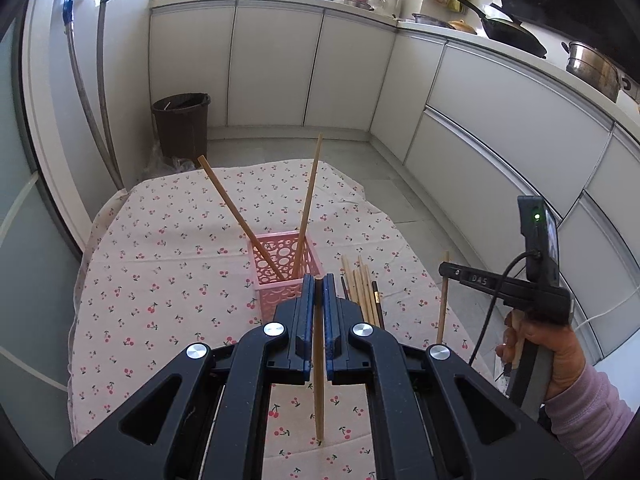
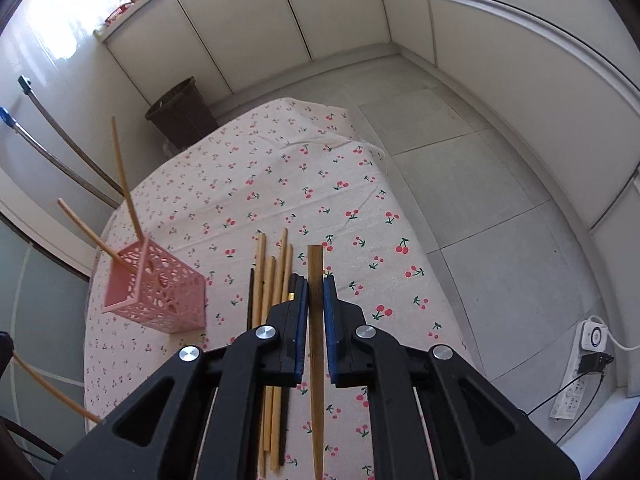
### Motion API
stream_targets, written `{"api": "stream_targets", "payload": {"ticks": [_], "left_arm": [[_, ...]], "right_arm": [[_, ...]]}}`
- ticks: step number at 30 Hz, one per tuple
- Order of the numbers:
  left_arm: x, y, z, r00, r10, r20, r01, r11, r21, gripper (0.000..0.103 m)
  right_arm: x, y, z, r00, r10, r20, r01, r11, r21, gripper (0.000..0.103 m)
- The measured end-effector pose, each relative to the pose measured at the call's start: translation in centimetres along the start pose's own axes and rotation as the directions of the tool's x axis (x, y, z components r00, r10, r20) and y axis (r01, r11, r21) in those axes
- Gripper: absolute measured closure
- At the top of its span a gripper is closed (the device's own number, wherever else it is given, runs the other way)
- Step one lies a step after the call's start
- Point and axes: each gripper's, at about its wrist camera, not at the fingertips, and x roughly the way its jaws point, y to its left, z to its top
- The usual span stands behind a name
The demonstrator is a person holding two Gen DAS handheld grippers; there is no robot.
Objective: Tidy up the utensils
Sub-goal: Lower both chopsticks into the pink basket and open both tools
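A pink lattice basket stands on the cherry-print tablecloth with two wooden chopsticks leaning out of it. My left gripper is shut on a wooden chopstick, held just in front of the basket. My right gripper is shut on a darker wooden chopstick, lifted above the cloth. Several loose chopsticks, some dark, lie in a pile left of it. The left wrist view shows the right gripper at the right, its chopstick upright. The basket sits left of the pile.
A dark bin stands on the floor past the table's far edge. White cabinets curve around the right side. Two mop handles lean at the left. A power strip lies on the floor at the right.
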Motion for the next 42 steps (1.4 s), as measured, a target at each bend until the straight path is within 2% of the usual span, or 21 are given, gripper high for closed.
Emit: {"api": "stream_targets", "payload": {"ticks": [5, 10, 13, 18, 23, 26, 28, 35, 41, 42], "left_arm": [[-1.4, -0.8, -0.3, 1.000, -0.012, 0.019, 0.011, 1.000, 0.015, 0.099], [-2.5, -1.2, 0.4, 0.998, -0.029, 0.047, 0.029, 1.000, 0.005, 0.099], [-3.1, -1.2, 1.7, 0.996, -0.053, 0.070, 0.054, 0.998, -0.016, 0.099], [-5.1, -1.3, 5.3, 0.986, -0.048, 0.160, 0.054, 0.998, -0.034, 0.099], [-6.9, -1.1, 9.0, 0.964, -0.021, 0.266, 0.037, 0.998, -0.056, 0.099], [-7.4, -0.7, 10.1, 0.950, 0.004, 0.312, 0.021, 0.997, -0.075, 0.099], [-7.3, -0.1, 10.2, 0.940, 0.035, 0.339, -0.003, 0.996, -0.094, 0.099], [-4.6, 1.8, 10.6, 0.932, 0.128, 0.339, -0.073, 0.983, -0.170, 0.099], [-1.3, 3.5, 10.1, 0.950, 0.148, 0.275, -0.090, 0.973, -0.213, 0.097], [-0.8, 3.8, 9.9, 0.958, 0.150, 0.246, -0.095, 0.970, -0.222, 0.092]], "right_arm": [[-3.5, 0.0, -0.8, 0.997, 0.080, 0.022, -0.080, 0.997, -0.003, 0.095], [-7.7, 1.1, 0.0, 0.984, 0.136, 0.115, -0.133, 0.991, -0.031, 0.095], [-10.5, 1.7, 1.6, 0.963, 0.188, 0.191, -0.187, 0.982, -0.027, 0.095], [-14.5, 3.4, 6.0, 0.915, 0.267, 0.303, -0.266, 0.963, -0.045, 0.095], [-16.7, 5.2, 9.2, 0.869, 0.323, 0.375, -0.320, 0.945, -0.072, 0.095], [-17.2, 5.3, 10.3, 0.844, 0.356, 0.402, -0.358, 0.931, -0.073, 0.095], [-17.2, 5.3, 10.7, 0.835, 0.365, 0.411, -0.369, 0.926, -0.073, 0.095], [-14.1, 6.6, 11.4, 0.860, 0.361, 0.360, -0.367, 0.929, -0.056, 0.095], [-12.5, 8.2, 10.9, 0.876, 0.356, 0.327, -0.352, 0.933, -0.073, 0.095], [-12.2, 8.5, 10.8, 0.878, 0.358, 0.318, -0.354, 0.933, -0.073, 0.095]]}}
